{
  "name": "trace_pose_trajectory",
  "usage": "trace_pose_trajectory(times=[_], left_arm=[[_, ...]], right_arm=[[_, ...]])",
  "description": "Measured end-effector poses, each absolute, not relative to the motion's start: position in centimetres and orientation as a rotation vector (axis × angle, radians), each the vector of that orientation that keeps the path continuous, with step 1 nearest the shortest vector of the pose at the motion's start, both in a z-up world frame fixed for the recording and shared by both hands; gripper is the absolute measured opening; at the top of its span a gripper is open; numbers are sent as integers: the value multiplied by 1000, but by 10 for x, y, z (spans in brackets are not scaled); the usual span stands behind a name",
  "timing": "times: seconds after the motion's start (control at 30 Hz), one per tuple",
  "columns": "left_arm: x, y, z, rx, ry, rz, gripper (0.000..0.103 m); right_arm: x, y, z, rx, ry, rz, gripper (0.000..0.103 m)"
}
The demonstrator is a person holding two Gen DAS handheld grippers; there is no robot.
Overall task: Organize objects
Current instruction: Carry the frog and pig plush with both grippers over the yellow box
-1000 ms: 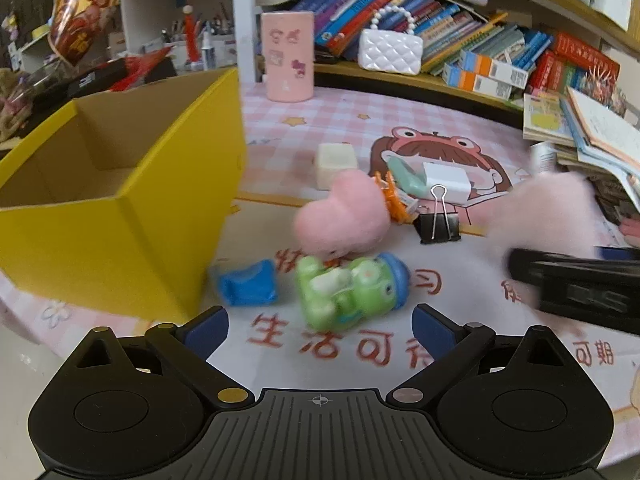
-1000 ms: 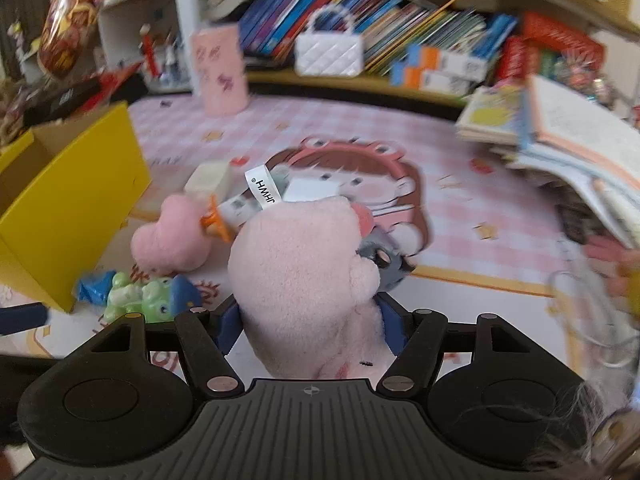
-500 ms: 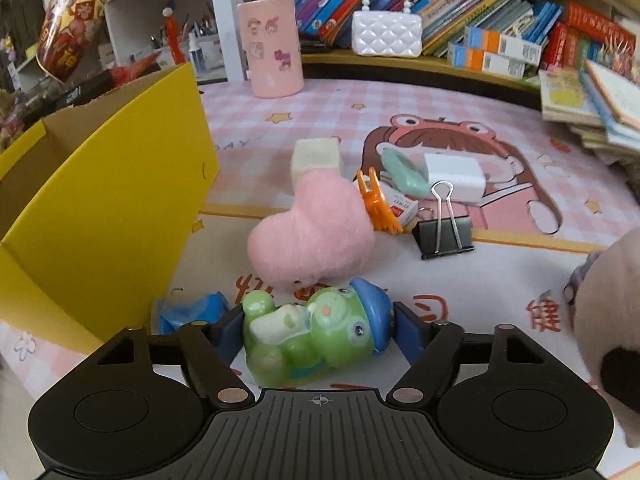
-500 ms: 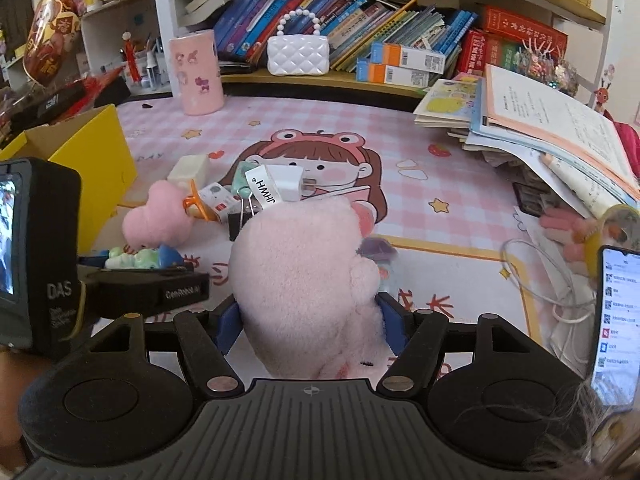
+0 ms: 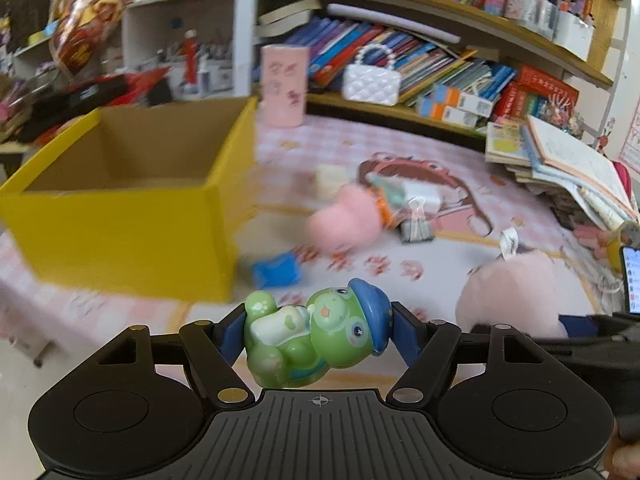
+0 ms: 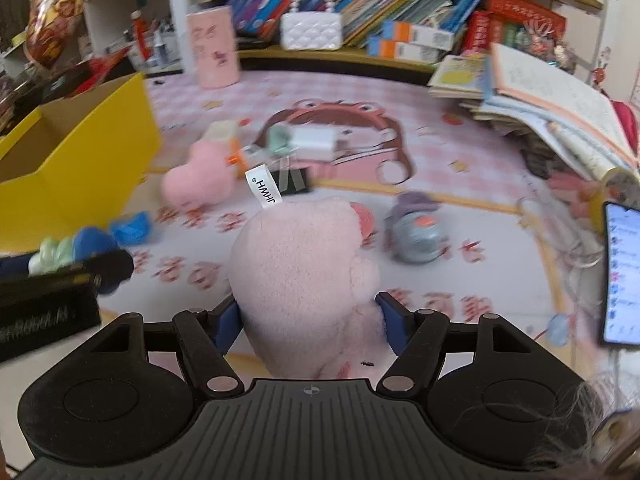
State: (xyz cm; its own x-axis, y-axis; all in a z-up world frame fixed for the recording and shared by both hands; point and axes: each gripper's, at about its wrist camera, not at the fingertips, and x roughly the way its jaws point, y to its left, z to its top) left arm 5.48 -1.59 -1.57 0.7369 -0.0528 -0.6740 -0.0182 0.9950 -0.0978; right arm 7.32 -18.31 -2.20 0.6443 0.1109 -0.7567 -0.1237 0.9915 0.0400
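Note:
My left gripper [image 5: 318, 330] is shut on a green frog toy with a blue cap [image 5: 316, 334], lifted off the mat in front of the open yellow box [image 5: 120, 216]. My right gripper [image 6: 310, 320] is shut on a big pink plush [image 6: 304, 276] with a white tag; the same plush [image 5: 508, 292] shows at the right of the left wrist view. On the mat lie a pink heart plush [image 5: 344, 216], a blue crumpled piece [image 5: 276, 270], a black binder clip [image 5: 418, 228], a cream block [image 5: 330, 176] and a grey toy with a purple hat [image 6: 414, 230].
The yellow box [image 6: 76, 160] stands at the left of the pink cartoon mat [image 6: 460, 184]. A pink cup [image 5: 284, 86] and white handbag [image 5: 372, 84] sit before the bookshelf. Stacked books [image 5: 560, 168] crowd the right. A lit phone [image 6: 622, 272] stands at the right edge.
My left gripper closed on the green frog toy and lifted it off the mat, swinging toward the yellow box. The right gripper kept the pink plush and shifted left.

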Motion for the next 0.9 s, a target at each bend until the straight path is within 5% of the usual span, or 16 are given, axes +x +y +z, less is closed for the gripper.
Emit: trace_pose_trajectory(times=[0.9], left_arm=[[-51,134,-19,-144,750,106,73]], right_arm=[[-29,-24,-27,-56,877,336,67]])
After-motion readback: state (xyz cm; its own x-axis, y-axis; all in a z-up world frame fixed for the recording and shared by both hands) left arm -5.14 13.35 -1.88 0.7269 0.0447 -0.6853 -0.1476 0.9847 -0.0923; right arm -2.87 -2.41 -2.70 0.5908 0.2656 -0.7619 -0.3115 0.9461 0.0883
